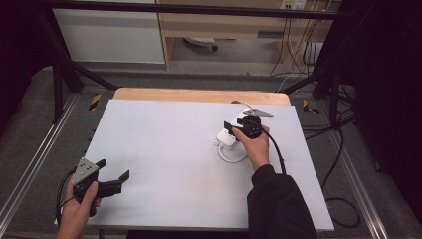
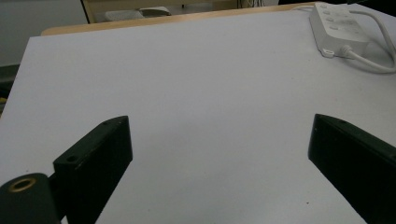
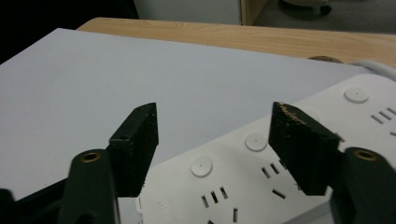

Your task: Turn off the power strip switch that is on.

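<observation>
A white power strip lies right of the middle of the white tabletop, and its white cable loops toward me. My right gripper hovers just over the strip's far end. In the right gripper view the right gripper stands open above the strip, whose sockets and round buttons face up, with nothing pressed between the pads. My left gripper rests open near the table's front left corner. The left gripper has only bare table between its jaws, and the power strip is far off at the upper right.
A wooden table edge shows beyond the white top. Black frame bars cross the back and sides. Cables trail over the floor to the right. A light cabinet stands behind the table.
</observation>
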